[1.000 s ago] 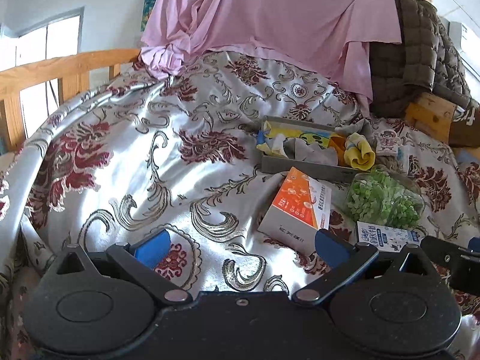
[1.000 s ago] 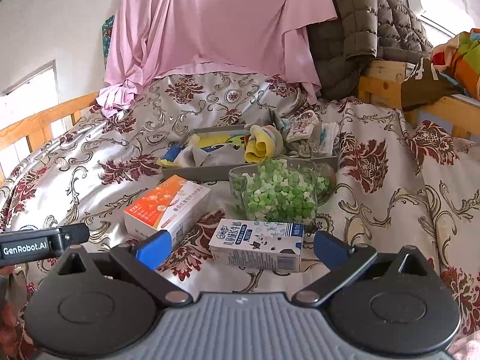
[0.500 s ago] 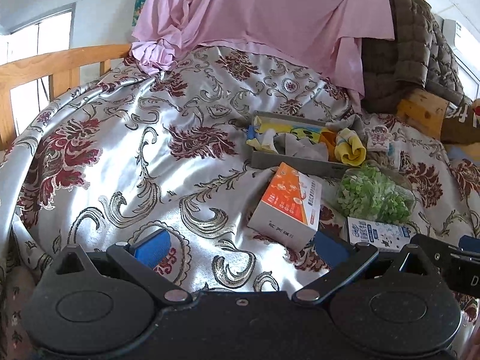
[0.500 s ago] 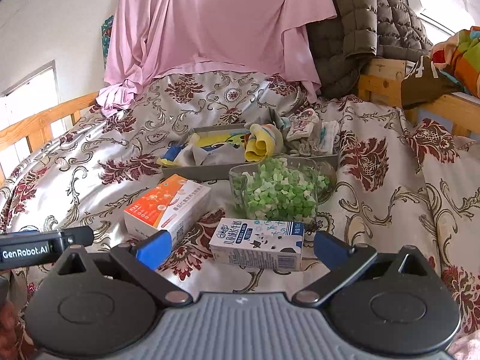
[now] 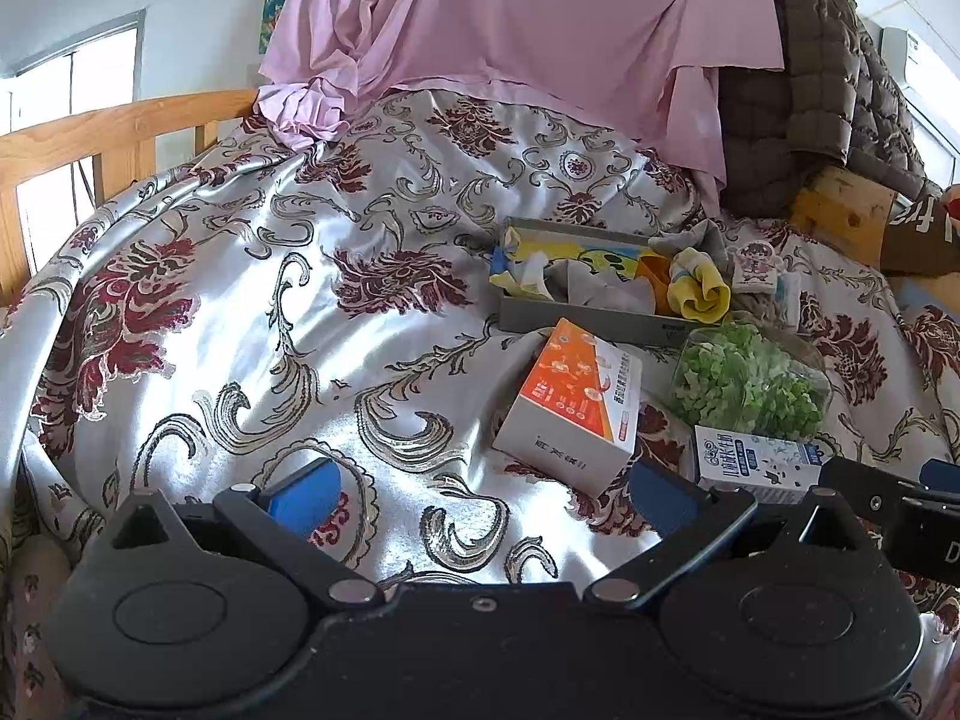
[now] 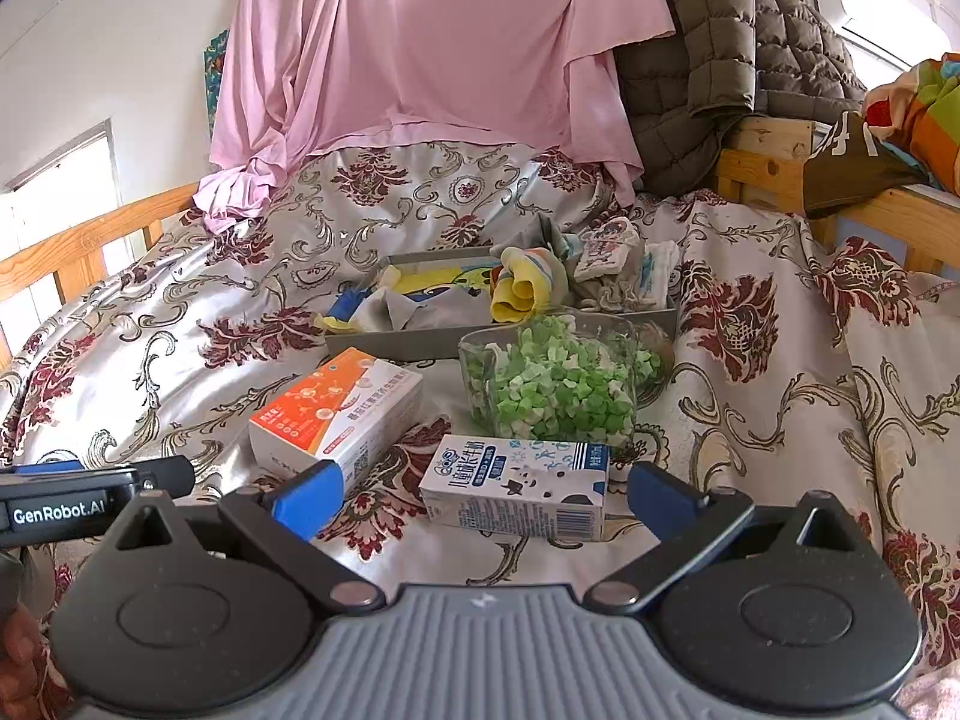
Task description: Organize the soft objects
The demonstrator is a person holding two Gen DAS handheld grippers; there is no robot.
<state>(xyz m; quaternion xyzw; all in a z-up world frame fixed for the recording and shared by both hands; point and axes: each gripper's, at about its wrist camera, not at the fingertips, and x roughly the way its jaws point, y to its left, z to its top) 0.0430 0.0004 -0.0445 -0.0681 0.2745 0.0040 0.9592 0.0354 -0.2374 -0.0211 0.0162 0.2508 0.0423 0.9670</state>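
- Left gripper: jaws spread wide, nothing between them; it hangs over bare bedspread, left of the clutter.
- Right gripper: jaws likewise spread and empty, with the milk carton lying on its side just beyond the blue pads.
- Grey tray: sits on the bedspread at the far side of the clutter, and holds crumpled cloths in yellow, blue and grey.
- Rolled yellow sock: rests on the tray's middle section, with small printed cloth items to its right.
- Clear container: filled with green pieces, standing just near of the tray and beyond the carton.
- Orange-and-white box: lies left of the container, close to the right gripper's left finger.
- Pink sheet: draped at the far end, with a quilted brown jacket to its right.
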